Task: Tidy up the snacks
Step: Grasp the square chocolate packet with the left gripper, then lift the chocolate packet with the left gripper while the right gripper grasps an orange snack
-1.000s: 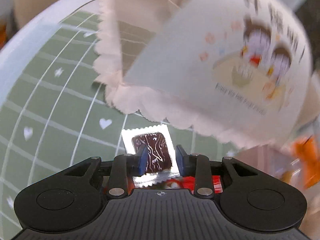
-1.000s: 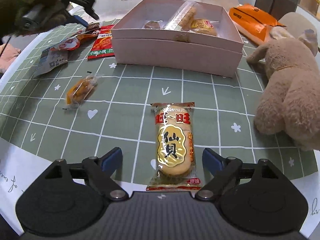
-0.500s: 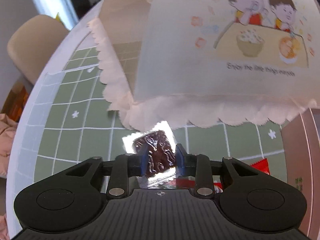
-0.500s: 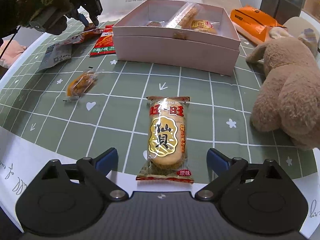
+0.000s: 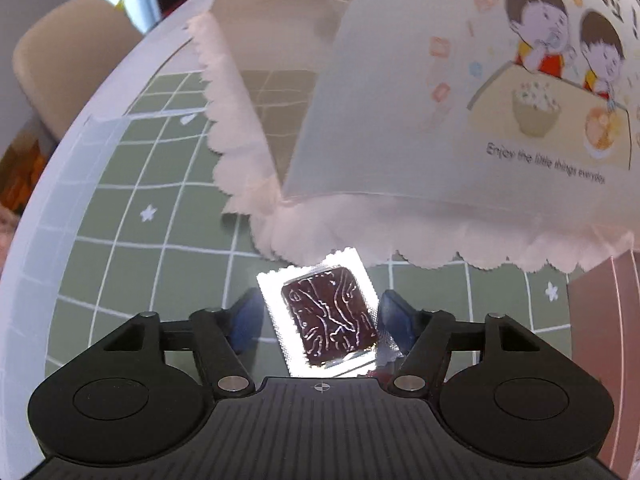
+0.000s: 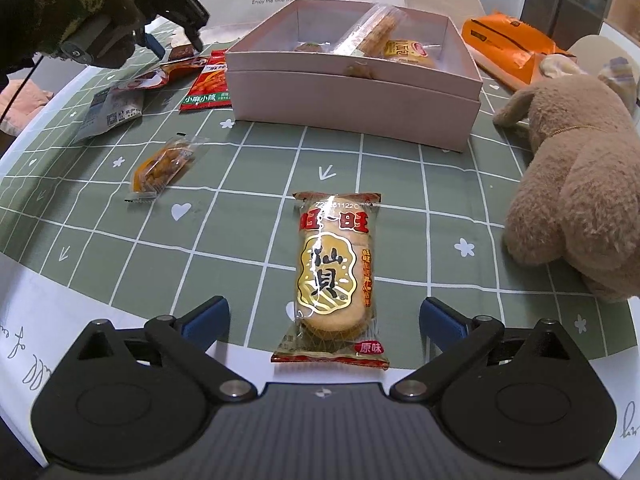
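Holding three snacks already, the pink box (image 6: 352, 88) sits mid-table; about six packets lie outside it. Rice cracker (image 6: 334, 276) lies between the right gripper (image 6: 324, 318)'s wide, released jaws. Left gripper (image 5: 320, 316) has just been opening; chocolate square (image 5: 326, 314) sits loose between its pads.

Green tablecloth (image 6: 400, 208) gridded white with hearts and stars; pale pink box (image 6: 352, 92); red-and-gold rice cracker packet (image 6: 336, 276); tan plush toy (image 6: 580, 184).

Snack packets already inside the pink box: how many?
3: a small dark one at left, a long clear one across the middle, a round one at right. The near wall may hide more.
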A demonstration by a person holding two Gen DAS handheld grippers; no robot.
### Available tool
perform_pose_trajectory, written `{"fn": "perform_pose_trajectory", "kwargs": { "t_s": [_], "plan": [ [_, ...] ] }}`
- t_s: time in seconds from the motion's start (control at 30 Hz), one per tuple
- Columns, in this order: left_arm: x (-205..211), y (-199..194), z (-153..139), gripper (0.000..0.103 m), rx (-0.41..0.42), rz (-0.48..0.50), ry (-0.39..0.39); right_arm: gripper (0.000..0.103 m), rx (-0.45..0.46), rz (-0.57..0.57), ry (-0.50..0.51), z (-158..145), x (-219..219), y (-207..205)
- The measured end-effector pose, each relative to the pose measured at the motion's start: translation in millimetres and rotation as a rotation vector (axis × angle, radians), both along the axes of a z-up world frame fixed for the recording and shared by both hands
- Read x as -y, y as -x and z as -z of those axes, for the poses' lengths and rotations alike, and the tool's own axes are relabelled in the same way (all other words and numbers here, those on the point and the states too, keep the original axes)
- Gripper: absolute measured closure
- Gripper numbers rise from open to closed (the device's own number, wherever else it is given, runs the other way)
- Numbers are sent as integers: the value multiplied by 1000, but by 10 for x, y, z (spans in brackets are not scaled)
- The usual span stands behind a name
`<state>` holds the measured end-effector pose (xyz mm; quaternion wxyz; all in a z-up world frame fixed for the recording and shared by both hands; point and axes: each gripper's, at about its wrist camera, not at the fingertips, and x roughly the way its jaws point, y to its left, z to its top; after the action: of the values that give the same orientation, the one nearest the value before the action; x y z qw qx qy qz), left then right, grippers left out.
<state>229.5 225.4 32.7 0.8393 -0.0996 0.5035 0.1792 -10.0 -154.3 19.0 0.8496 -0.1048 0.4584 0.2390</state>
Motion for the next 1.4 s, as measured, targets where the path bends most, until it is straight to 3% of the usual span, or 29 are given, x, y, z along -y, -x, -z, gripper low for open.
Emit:
{"fn": "perform_pose_trajectory", "kwargs": {
  "t_s": [0.1,0.2,0.37,0.5,0.6,0.67,0.77,0.8,0.93,1.03,1.1,1.17,1.23,1.4],
  "plan": [
    [28,-6,-18,34,9,23,-3,1,2,1,-1,1,3,8],
    [19,102,-17,46,20,24,17,1,1,2,-2,2,10,16],
    [74,366,-113,53,65,113,60,1,-8,-10,1,-5,11,3],
    [171,796,-341,53,141,182,111,5,-48,18,-22,-40,39,-118],
    [234,1213,-559,53,212,212,157,6,-67,90,-111,-143,89,-269],
    [286,1506,-658,53,247,233,207,6,-32,101,-164,-264,31,-335],
    [417,1965,-691,53,254,274,266,6,22,32,-162,-387,-271,-400],
    [448,2091,-665,53,249,283,284,9,35,6,-150,-401,-397,-412],
    [521,2499,-499,53,195,277,331,39,-6,-77,-148,-329,-958,-481],
    [551,2720,-412,53,171,257,362,42,-38,-103,-134,-241,-1259,-517],
    [563,2797,-380,53,160,254,384,50,-55,-123,-111,-184,-1394,-502],
    [611,2855,-369,53,151,267,390,60,-39,-149,-90,-205,-1417,-441],
    [662,2862,-350,53,146,286,398,78,-60,-168,-83,-223,-1343,-398],
    [951,2711,-453,53,150,384,443,85,-38,-134,-62,-465,-869,-218]
  ]
}}
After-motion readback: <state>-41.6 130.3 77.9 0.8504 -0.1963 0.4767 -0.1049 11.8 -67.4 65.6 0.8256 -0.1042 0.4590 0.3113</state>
